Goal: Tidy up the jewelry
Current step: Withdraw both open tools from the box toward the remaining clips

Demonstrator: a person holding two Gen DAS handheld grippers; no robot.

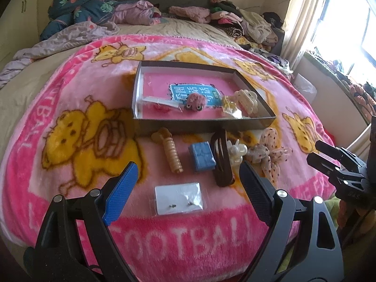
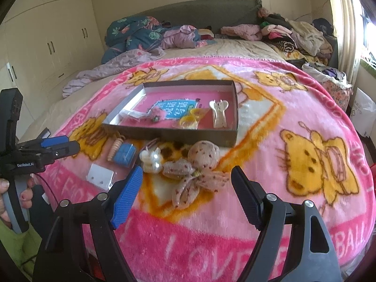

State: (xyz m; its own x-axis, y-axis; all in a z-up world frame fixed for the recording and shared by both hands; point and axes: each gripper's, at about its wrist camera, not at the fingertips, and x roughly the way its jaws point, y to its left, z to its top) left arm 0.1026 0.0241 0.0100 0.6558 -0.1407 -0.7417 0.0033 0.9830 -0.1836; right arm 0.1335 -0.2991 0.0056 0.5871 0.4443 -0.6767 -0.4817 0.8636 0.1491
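Both tongs gape wide with nothing between their pads. Left tongs hover over the pink blanket on the bed, and the clear packet holding a white earring card lies just below and between the fingers. Beyond the tips lie a ribbed beige hair clip, a small blue box, a dark brown clip and a pearly white claw clip. Right tongs frame a speckled sheer flower bow, which rests on the blanket just ahead of the pads. Farther back sits an open shallow box with a pink floor, holding a cream clip, yellow rings in a bag and a fuzzy pink piece.
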